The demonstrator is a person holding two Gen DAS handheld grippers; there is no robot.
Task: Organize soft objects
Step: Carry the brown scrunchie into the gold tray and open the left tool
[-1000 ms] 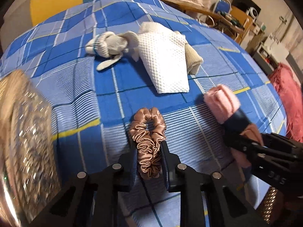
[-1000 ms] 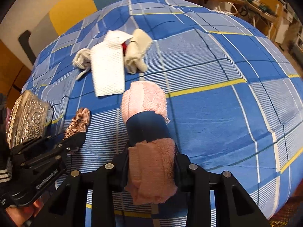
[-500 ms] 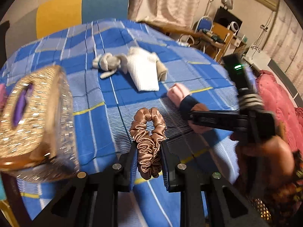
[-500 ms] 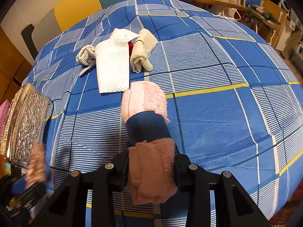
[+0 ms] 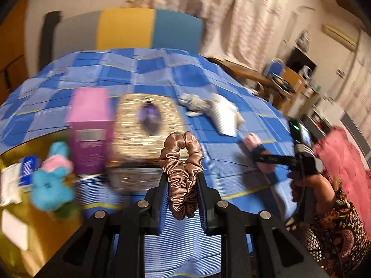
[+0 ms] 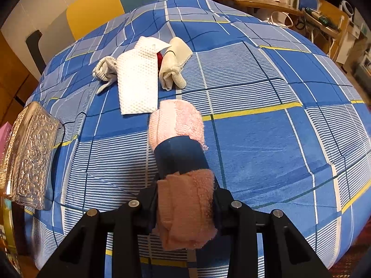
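Satin scrunchie (image 5: 182,173) pinched in my left gripper (image 5: 182,185), headed for storage; right gripper (image 6: 185,206) clamps rolled pink towel (image 6: 182,162).

The left wrist view looks from above the bed's (image 5: 148,69) near edge, tilted down toward the headboard at 12 o'clock. The right wrist view sits closer and steeper over the bed (image 6: 255,139). Both share the embossed box (image 5: 146,125) (image 6: 30,155) and white cloth (image 5: 223,115) (image 6: 136,85).
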